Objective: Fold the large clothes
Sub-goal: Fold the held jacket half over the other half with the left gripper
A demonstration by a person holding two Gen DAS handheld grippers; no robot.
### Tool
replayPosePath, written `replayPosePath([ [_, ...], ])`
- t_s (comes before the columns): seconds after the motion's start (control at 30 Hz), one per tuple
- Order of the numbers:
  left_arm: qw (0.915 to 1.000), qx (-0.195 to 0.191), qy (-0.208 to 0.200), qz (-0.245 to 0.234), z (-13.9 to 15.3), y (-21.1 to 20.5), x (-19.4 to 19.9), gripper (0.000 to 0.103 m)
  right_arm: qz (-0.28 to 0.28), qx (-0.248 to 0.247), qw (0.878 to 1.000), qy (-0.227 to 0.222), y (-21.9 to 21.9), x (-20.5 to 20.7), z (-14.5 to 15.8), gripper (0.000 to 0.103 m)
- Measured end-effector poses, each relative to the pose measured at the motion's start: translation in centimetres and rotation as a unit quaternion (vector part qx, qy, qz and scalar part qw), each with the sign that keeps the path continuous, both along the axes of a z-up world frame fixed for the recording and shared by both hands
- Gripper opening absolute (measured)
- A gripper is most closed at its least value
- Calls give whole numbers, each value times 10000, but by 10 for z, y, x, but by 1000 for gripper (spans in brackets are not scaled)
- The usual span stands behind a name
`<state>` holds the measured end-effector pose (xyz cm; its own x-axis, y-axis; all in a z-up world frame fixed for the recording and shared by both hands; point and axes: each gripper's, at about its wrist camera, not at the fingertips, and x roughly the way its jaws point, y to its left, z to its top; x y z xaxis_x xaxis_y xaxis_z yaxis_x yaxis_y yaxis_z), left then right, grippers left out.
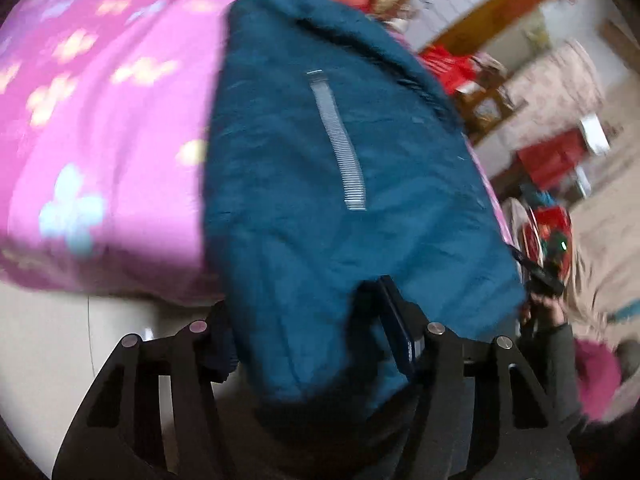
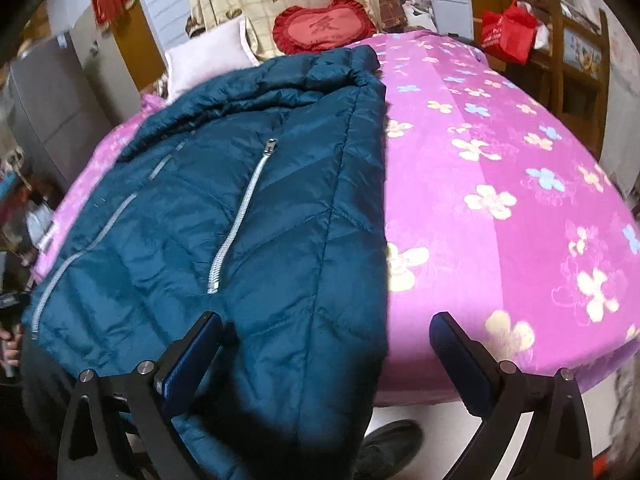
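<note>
A teal quilted jacket point(image 1: 320, 248) lies lengthwise on a pink flowered bed cover point(image 1: 100, 140), with a silver pocket zipper point(image 1: 340, 148) facing up. My left gripper point(image 1: 308, 320) is at the jacket's near hem. Thick fabric fills the gap between its jaws, and the blue right pad point(image 1: 396, 328) presses into it. The left finger is partly hidden behind the cloth. In the right wrist view the jacket point(image 2: 288, 240) covers the bed's left half. My right gripper point(image 2: 326, 340) stands wide open over the hem. Its left pad point(image 2: 196, 352) lies on the jacket, and its right pad point(image 2: 456, 352) hangs over the bed cover point(image 2: 500, 200).
A red heart cushion point(image 2: 324, 26) and a white pillow point(image 2: 204, 64) sit at the head of the bed. A red bag point(image 2: 506, 34) rests on a wooden chair point(image 2: 576, 60) at the far right. A dark shoe point(image 2: 392, 452) stands on the pale floor below the bed's edge.
</note>
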<state>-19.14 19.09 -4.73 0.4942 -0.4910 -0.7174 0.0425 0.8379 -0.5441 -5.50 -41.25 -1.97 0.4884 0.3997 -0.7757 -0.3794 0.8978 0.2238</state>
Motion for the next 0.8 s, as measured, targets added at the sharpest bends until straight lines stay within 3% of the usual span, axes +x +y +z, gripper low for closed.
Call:
replayPosePath([
  [0.17, 9962, 621, -584, -203, 26, -20, -5, 57, 89, 120, 9999, -3, -9, -16, -3, 103],
  [0.3, 9927, 1057, -561, -123, 19, -28, 16, 57, 148, 380, 9990, 155, -16, -22, -6, 103],
  [0.5, 9924, 1113, -519, -14, 10, -26, 34, 57, 359, 790, 9957, 322, -20, -26, -8, 102],
  [0.57, 9920, 1149, -524, -37, 11, -27, 35, 57, 468, 1121, 9908, 597, -22, -25, -13, 102],
  [0.63, 9912, 1207, -549, -49, 12, -27, 33, 57, 630, 1278, 9867, 777, -20, -26, -16, 96],
  [0.8, 9912, 1171, -600, 137, 15, -20, 32, 50, 976, 1420, 9817, 807, -10, -31, -13, 92],
])
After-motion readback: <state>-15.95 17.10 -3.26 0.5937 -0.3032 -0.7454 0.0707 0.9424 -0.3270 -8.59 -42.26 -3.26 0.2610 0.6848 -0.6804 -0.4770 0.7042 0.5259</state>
